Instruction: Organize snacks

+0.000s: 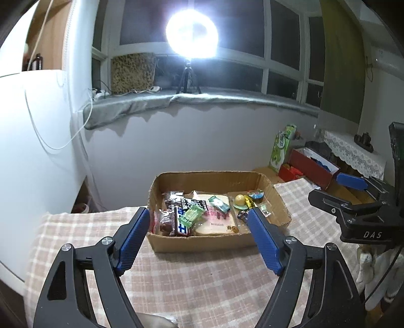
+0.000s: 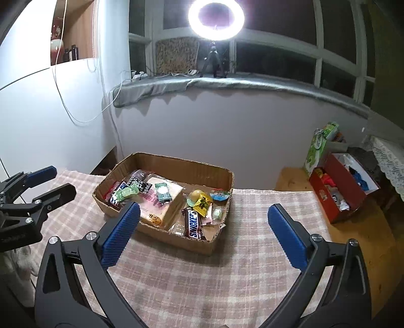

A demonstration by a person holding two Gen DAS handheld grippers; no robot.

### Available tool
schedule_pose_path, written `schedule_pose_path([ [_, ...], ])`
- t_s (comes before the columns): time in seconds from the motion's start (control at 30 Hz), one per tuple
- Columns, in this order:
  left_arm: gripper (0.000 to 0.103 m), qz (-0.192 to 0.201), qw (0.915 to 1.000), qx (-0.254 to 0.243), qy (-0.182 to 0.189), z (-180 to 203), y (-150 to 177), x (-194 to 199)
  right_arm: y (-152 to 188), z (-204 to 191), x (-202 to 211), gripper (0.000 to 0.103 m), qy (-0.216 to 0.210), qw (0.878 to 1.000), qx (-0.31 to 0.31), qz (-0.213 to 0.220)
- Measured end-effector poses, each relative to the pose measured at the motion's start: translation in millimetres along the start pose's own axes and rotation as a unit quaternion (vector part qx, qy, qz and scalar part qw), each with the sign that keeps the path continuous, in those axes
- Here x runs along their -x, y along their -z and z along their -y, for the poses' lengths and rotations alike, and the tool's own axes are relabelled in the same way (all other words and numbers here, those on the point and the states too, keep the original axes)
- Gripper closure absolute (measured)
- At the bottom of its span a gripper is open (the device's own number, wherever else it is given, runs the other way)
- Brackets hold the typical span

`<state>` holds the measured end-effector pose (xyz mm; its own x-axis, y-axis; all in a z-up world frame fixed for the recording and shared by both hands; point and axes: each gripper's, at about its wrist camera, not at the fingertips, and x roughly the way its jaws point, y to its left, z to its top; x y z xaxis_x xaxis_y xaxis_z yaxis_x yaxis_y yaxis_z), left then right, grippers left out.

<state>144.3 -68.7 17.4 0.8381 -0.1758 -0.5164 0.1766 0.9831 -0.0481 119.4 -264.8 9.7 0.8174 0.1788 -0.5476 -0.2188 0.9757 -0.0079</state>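
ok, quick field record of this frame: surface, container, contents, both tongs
surface: table under a checked cloth
container: open cardboard box, sitting on the cloth
contents: Snickers bar, bread pack, green candy, round yellow sweet, other wrapped snacks
left tongs: open, empty, in front of the box
right tongs: open wide, empty, in front of the box
background: ring light on the windowsill

Glaring ring light on a tripod before dark windows, grey-draped sill, white wall below.
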Motion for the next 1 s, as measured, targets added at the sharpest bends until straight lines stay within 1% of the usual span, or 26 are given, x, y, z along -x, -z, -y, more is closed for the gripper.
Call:
schedule_pose_path([
  [0.23,0.023,0.006,0.9999,0.015,-0.002,-5,3,13,0,-7,14,0.0,0.001,1.0,0.004,0.011],
  [0.5,0.023,0.014,0.9998,0.015,-0.006,-2,4,24,-1,-17,25,0.0,0.008,0.999,0.02,0.023],
  [1.0,0.023,0.021,0.9997,0.011,-0.006,2,3,32,-2,-16,29,0.0,0.008,0.999,0.022,0.025],
])
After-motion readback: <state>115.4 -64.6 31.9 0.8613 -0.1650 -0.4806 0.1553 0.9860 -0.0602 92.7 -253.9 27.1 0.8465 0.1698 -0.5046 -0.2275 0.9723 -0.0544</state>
